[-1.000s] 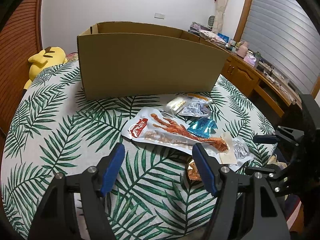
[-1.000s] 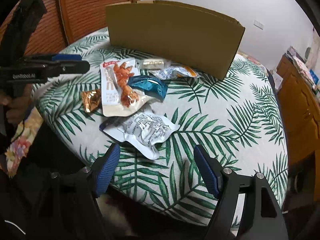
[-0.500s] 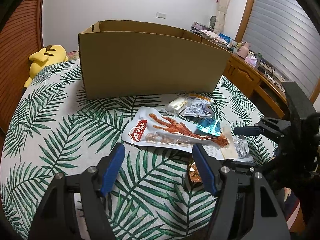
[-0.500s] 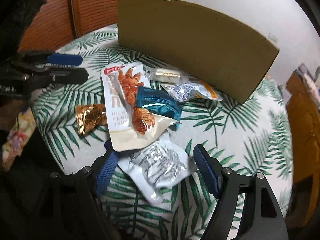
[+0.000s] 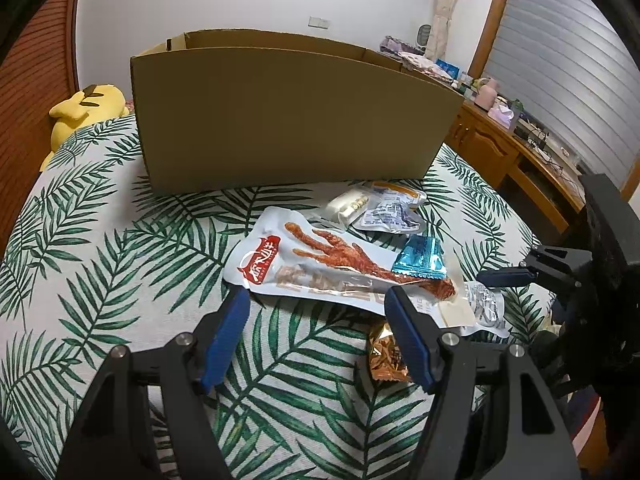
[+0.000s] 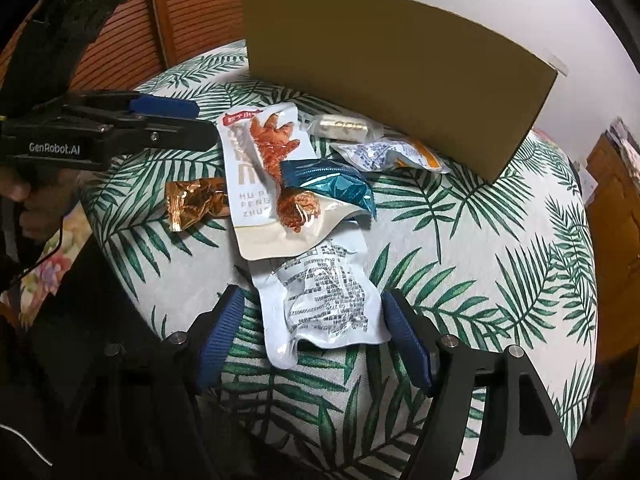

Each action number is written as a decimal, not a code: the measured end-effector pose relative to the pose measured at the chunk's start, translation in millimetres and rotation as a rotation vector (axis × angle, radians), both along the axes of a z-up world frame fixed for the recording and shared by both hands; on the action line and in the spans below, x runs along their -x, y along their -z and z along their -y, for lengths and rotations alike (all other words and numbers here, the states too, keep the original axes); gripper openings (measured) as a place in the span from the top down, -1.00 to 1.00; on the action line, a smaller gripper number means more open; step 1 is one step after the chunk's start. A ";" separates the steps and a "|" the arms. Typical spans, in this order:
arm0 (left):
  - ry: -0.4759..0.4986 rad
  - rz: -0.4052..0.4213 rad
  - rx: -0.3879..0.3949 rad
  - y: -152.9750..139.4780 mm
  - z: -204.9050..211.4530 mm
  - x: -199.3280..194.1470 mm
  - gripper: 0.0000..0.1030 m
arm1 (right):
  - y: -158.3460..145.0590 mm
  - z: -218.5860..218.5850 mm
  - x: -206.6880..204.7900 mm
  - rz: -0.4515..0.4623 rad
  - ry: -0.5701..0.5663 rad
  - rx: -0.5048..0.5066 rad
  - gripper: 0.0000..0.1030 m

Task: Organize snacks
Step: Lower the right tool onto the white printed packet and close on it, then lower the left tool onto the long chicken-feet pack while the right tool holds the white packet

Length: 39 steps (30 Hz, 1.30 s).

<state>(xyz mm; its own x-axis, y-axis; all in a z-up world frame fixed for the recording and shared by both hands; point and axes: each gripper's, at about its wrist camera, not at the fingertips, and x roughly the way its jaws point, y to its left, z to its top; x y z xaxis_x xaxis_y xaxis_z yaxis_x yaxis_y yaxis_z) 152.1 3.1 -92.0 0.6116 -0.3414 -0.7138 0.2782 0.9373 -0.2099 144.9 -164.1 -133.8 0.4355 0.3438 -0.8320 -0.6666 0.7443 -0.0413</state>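
Several snack packs lie in front of a cardboard box (image 5: 296,120) (image 6: 392,68) on the palm-print table. A big chicken-foot pouch (image 5: 320,268) (image 6: 268,176) has a teal packet (image 5: 420,258) (image 6: 332,188) on it. A white printed pouch (image 6: 324,300) (image 5: 484,308) lies nearest my right gripper (image 6: 312,320), which is open, its jaws on either side of that pouch. A gold packet (image 5: 386,354) (image 6: 196,202) lies by my left gripper (image 5: 318,320), open and empty just short of the chicken-foot pouch.
A clear pack of white pieces (image 5: 348,206) (image 6: 344,126) and a white-orange pouch (image 5: 394,208) (image 6: 392,156) lie close to the box. A yellow plush toy (image 5: 80,108) sits at the table's far left. A wooden desk (image 5: 520,156) stands to the right.
Both grippers have moved in toward the snack pile. The right gripper has come down so that its open jaws now flank the white printed pouch. Nothing has been taken hold of.
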 end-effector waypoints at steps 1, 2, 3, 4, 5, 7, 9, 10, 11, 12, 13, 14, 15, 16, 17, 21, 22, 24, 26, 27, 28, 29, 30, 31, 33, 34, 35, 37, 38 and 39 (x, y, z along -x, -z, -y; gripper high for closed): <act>-0.001 -0.001 0.001 -0.1 0.1 -0.3 -0.37 | 0.5 -0.5 -1.8 -0.004 0.003 -0.004 -0.43; -0.001 0.000 0.001 -0.5 0.2 -0.3 -0.37 | 0.7 -0.5 -4.0 -0.010 0.007 -0.013 -0.43; -0.002 0.000 -0.001 -0.5 0.3 -0.4 -0.37 | 0.8 0.2 -6.2 -0.015 0.010 -0.025 -0.40; -0.002 0.000 -0.002 -0.6 0.3 -0.6 -0.37 | 0.5 0.4 -7.5 -0.014 0.014 -0.031 -0.30; -0.003 -0.001 -0.003 -0.7 0.5 -1.3 -0.37 | -0.1 2.1 -8.5 -0.017 0.023 -0.036 -0.28; -0.005 -0.004 -0.003 -0.5 1.0 -2.8 -0.37 | -0.3 2.6 -8.7 -0.025 0.029 -0.035 -0.21; -0.006 -0.002 -0.003 -0.9 1.9 -5.5 -0.37 | -1.2 5.2 -6.8 -0.023 0.038 -0.027 -0.18; -0.005 -0.002 -0.003 -1.2 2.9 -7.1 -0.37 | -2.0 7.6 -6.2 -0.020 0.050 -0.023 -0.18; -0.001 -0.001 -0.005 -1.1 4.1 -9.0 -0.37 | -2.5 10.2 -5.2 -0.017 0.063 -0.021 -0.17; 0.002 0.000 -0.010 -0.9 6.2 -11.6 -0.37 | -2.8 13.7 -4.6 -0.018 0.073 -0.022 -0.17; 0.001 0.002 -0.015 -1.3 7.8 -14.5 -0.37 | -3.4 18.1 -4.1 -0.017 0.088 -0.024 -0.17; -0.001 0.002 -0.018 -1.4 8.7 -17.8 -0.37 | -3.6 22.3 -3.4 -0.012 0.103 -0.023 -0.17; -0.002 0.001 -0.018 -1.9 9.3 -20.6 -0.37 | -3.4 25.2 -3.3 -0.009 0.113 -0.024 -0.17; -0.006 0.002 -0.019 -2.4 9.4 -24.1 -0.37 | -3.0 28.7 -3.1 -0.007 0.122 -0.026 -0.17; -0.011 0.003 -0.021 -3.0 9.4 -27.9 -0.37 | -2.6 31.7 -2.8 -0.006 0.130 -0.029 -0.18; -0.043 -0.017 -0.044 0.4 5.1 -42.2 -0.38 | -3.1 35.7 -2.1 -0.001 0.141 -0.040 -0.19; -0.053 -0.025 -0.044 2.2 2.7 -44.9 -0.38 | -3.2 35.6 -1.5 0.003 0.143 -0.041 -0.19; -0.058 -0.053 -0.036 7.6 -0.8 -49.9 -0.41 | -2.3 33.4 -1.6 0.007 0.146 -0.047 -0.19; -0.058 -0.076 -0.015 11.8 -3.8 -53.6 -0.43 | -2.2 34.8 -0.5 0.010 0.146 -0.055 -0.20; -0.060 -0.082 -0.003 12.8 -5.1 -54.7 -0.43 | -1.6 35.1 -0.2 0.011 0.145 -0.058 -0.20; -0.063 -0.088 0.001 13.1 -5.6 -55.4 -0.43 | -1.8 34.5 -1.0 0.012 0.145 -0.060 -0.20; -0.066 -0.089 0.002 12.7 -5.7 -56.1 -0.43 | -1.7 34.7 -0.9 0.014 0.144 -0.062 -0.20; -0.066 -0.087 -0.002 12.6 -4.9 -56.4 -0.43 | -1.7 34.8 0.3 0.016 0.144 -0.064 -0.20; -0.064 -0.085 -0.008 13.0 -3.8 -56.6 -0.43 | -1.5 35.5 1.3 0.018 0.144 -0.065 -0.20; -0.059 -0.076 -0.017 13.4 -2.2 -57.0 -0.45 | -1.0 36.6 2.0 0.021 0.143 -0.069 -0.20; -0.058 -0.075 -0.022 13.0 -2.2 -57.8 -0.45 | -1.0 36.4 2.4 0.022 0.143 -0.071 -0.20; -0.059 -0.074 -0.032 12.7 -2.5 -58.7 -0.45 | -1.1 36.3 2.9 0.023 0.142 -0.072 -0.20; -0.068 -0.068 -0.074 12.6 -5.5 -60.7 -0.46 | -1.1 36.7 3.3 0.024 0.141 -0.075 -0.20; -0.069 -0.067 -0.088 12.7 -8.6 -61.0 -0.49 | -1.1 36.8 3.8 0.027 0.140 -0.077 -0.20; -0.070 -0.070 -0.091 12.4 -12.5 -61.5 -0.50 | -0.5 37.3 3.5 0.028 0.140 -0.079 -0.20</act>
